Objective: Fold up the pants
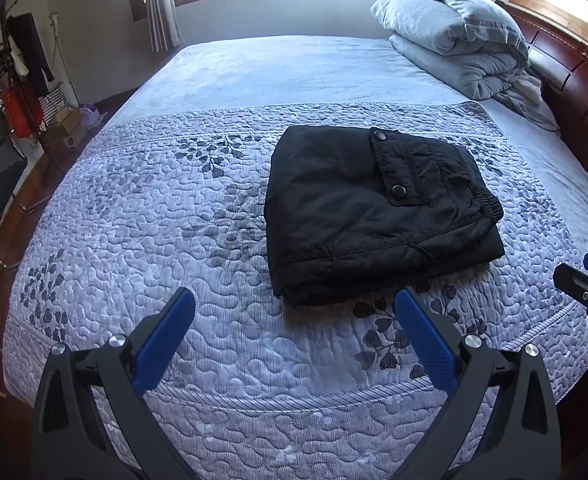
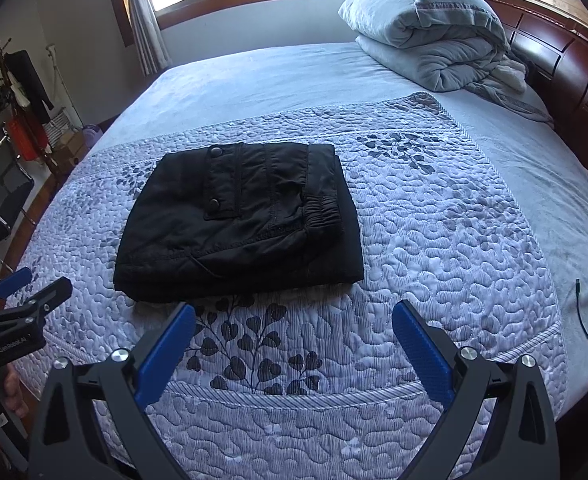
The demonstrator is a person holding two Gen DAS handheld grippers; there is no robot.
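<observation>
Left wrist shows our left gripper (image 1: 294, 306) wide, right gripper (image 2: 294, 312) likewise; pants (image 1: 374, 212) look soft, probably slick, so we'd pinch the waistband (image 2: 326, 212).

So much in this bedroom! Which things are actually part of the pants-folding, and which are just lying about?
Part of the job:
black pants, folded on the quilt
left gripper, open
right gripper, open

Just lying about:
rolled grey blanket
coat rack with clothes
black cable
</observation>
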